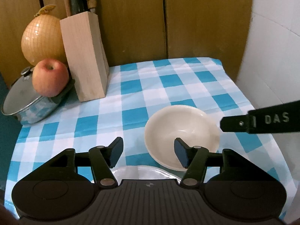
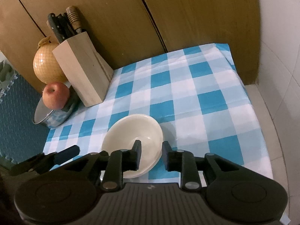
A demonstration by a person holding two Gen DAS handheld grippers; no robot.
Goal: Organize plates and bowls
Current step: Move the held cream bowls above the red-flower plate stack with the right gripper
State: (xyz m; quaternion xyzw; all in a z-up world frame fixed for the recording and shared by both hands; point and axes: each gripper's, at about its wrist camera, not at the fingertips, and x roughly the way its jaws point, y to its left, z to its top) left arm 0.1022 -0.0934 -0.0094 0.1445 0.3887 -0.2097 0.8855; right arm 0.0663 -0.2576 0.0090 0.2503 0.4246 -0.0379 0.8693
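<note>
A blue-and-white checked cloth (image 1: 131, 101) covers the table, with brown wood panels (image 1: 131, 18) behind it and a white wall (image 1: 271, 46) at the right. Nearest the left camera, part of a clear plate (image 1: 142, 172) shows just below the fingers.

The left gripper (image 1: 149, 152) has its jaws wide apart and holds nothing; its right finger overlaps the near part of the cream bowl (image 1: 180, 129), though whether it touches is unclear. The right gripper (image 2: 151, 154) stands at a middling opening, astride the bowl's (image 2: 131, 136) right rim: the left finger is inside, the right one outside, with a gap showing by the outer finger. The bowl seems to sit on another bowl or plate, whose rim shows beneath it.

Farther back on the left stand a lidded pot (image 1: 24, 103), an apple (image 1: 49, 77) on its handle, a knife block (image 1: 84, 56) and a netted pomelo (image 1: 41, 39).
</note>
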